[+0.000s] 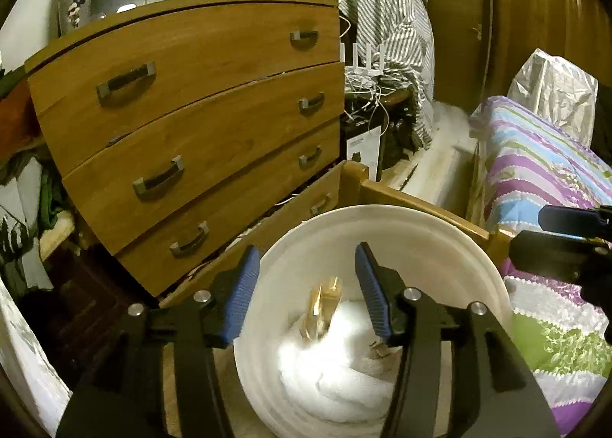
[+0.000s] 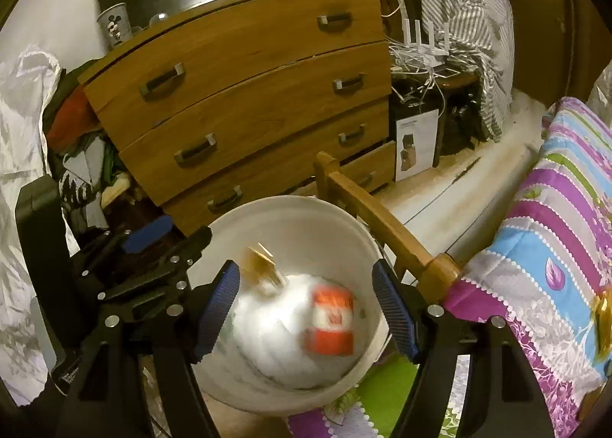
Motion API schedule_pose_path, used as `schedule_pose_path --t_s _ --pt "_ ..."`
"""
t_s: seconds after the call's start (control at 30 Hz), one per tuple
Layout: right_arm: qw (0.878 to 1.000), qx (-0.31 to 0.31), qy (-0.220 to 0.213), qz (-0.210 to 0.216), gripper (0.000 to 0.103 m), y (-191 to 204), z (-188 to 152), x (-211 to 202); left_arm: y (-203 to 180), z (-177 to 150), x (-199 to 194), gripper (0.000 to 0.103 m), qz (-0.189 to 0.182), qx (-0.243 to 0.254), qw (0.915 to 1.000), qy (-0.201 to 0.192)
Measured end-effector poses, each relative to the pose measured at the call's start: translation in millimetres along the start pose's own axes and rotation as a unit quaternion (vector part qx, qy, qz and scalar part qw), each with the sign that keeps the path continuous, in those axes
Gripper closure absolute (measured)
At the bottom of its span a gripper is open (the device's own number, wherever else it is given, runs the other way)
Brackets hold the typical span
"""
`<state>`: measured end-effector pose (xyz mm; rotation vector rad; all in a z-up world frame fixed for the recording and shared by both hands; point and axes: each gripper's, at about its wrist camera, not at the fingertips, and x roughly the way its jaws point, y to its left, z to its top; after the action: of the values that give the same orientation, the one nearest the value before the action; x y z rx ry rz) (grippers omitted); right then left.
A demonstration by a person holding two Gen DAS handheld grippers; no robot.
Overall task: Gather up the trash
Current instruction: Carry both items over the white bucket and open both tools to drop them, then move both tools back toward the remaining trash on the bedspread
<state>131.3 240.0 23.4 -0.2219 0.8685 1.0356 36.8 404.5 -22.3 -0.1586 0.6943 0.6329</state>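
Here we are at the drop: a red-and-white wrapper (image 2: 331, 323), blurred, lies or falls inside the white bin (image 2: 290, 208), on top of white crumpled paper (image 2: 267, 327) with a gold wrapper (image 2: 262, 270) beside it. The bin stands on the floor between the dresser (image 2: 244, 94) and the bed (image 2: 554, 247), just beside the wooden bed rail (image 2: 382, 224).

The right gripper (image 2: 306, 312) hangs over the bin's mouth with its jaws wide apart and nothing between them, so we judge this piece delivered. The left gripper (image 1: 306, 285) also hovers above the bin, jaws apart and empty.

Next we need another piece of trash. A gold scrap (image 2: 604, 319) on the bed cover at the far right edge looks like a candidate, though we cannot tell what it is. Reaching it would mean swinging the right gripper away from the bin towards the bed and closing on something thin and light, which may slip or crumple.

The right wrist view alone shows the red-and-white wrapper, the gold scrap and the left gripper beside the bin. The left wrist view shows the bin's depth better, the gold wrapper (image 1: 325, 304) standing in the paper (image 1: 336, 361), and the right gripper's tips at its right edge.
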Motion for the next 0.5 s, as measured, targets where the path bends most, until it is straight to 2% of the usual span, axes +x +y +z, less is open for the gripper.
schedule_pose_path --t_s 0.33,0.5 --pt "1.000 0.004 -0.012 -0.004 0.030 -6.4 -5.9 -12.0 -5.2 -0.4 -4.2 0.053 0.009 0.008 0.9999 -0.003" --pt "0.999 -0.004 -0.030 -0.019 0.030 -5.0 -13.2 -25.2 -10.3 1.2 -9.6 0.053 0.013 0.012 0.9998 -0.009"
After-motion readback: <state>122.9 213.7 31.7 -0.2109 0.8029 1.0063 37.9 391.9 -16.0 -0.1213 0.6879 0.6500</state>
